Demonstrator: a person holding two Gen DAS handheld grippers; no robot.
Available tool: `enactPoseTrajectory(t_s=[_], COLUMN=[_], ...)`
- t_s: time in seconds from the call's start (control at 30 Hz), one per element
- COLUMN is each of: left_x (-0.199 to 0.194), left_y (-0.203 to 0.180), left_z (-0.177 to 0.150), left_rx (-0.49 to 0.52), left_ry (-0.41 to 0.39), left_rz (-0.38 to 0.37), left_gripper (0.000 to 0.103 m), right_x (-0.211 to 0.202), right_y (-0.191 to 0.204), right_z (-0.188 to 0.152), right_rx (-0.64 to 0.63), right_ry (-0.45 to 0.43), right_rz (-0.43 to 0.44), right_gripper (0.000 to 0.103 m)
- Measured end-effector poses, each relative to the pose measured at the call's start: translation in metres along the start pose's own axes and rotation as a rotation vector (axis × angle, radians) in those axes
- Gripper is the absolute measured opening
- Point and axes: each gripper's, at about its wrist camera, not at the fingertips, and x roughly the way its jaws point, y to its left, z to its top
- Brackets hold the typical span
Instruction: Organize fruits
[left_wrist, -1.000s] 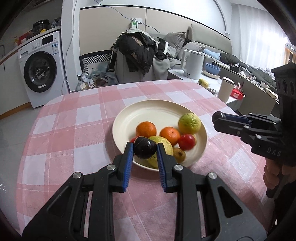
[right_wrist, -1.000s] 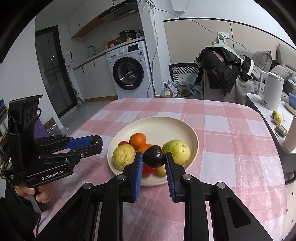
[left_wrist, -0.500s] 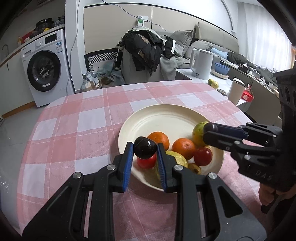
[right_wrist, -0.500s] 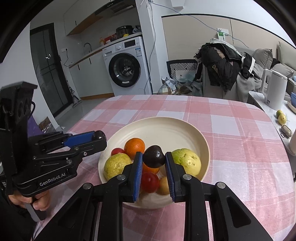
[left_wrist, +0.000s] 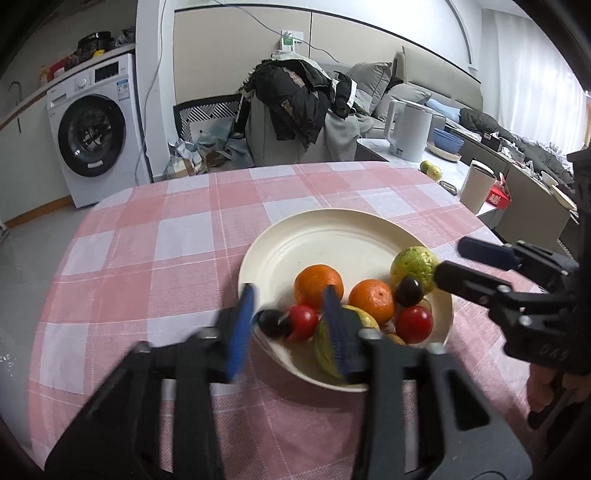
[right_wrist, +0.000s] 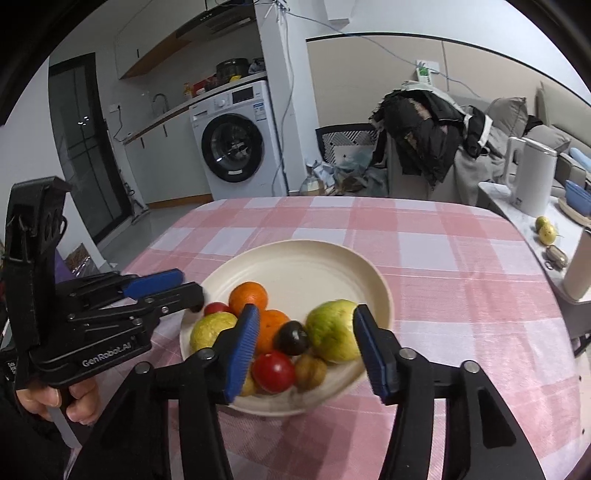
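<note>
Both plums (right_wrist: 291, 336) dropped (walnut (right_wrist: 310, 371) right-view only)

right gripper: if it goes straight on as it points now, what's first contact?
Probably the dark plum on the plate. It sits between the fingers of the right gripper, whose jaws are opening, untouched by the pads. Depth is unclear; the red tomato just below could come first.

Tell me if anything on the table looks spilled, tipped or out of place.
Nothing stands out. All the fruit sits inside the plate, bunched toward its near side, none on the tablecloth. Both grippers' jaws are opening, and each dark plum lies loose among the other fruit.
</note>
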Motion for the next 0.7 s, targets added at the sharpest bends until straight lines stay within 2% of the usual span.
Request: enactPoseTrajectory(t_s=[0.07,0.1,0.17,0.27,0.33,0.4,0.7], left_x=[-0.007,-0.012,-0.019,-0.033,-0.042,-0.051,-0.084], left_y=[0.001,0.001,0.003,0.004,0.003,0.002,-0.004], left_z=[-0.003,-0.004,-0.007,-0.014,-0.02,-0.026,-0.051], left_rx=[-0.009,-0.015,-0.023,-0.025,-0.024,-0.023,-0.019], left_ry=[-0.021,-0.029,-0.039,-0.054,-0.06,-0.071,-0.126], left_rz=[0.002,-0.004,-0.007,0.004,0.007,0.013,0.044], left_gripper=[0.069,0.076,0.084,0.085,0.09,0.103,0.102], right_x=[-0.007,-0.012,-0.019,-0.028,-0.033,-0.036,-0.052], right_y=[-0.003,-0.006,-0.01,-0.013,-0.013,-0.013,-0.002], right_z=[-0.002,-0.004,-0.007,-0.012,-0.016,-0.021,-0.037], right_rx=[0.009,0.019,0.034,0.037,0.03,0.023,-0.038], right_ry=[-0.014,-0.024,-0.033,-0.043,-0.045,-0.045,-0.091], right_rz=[-0.007,-0.006,-0.004,-0.008,-0.009,0.001,0.026], right_gripper=[0.076,0.079,0.091,0.1,0.103,0.103,0.103])
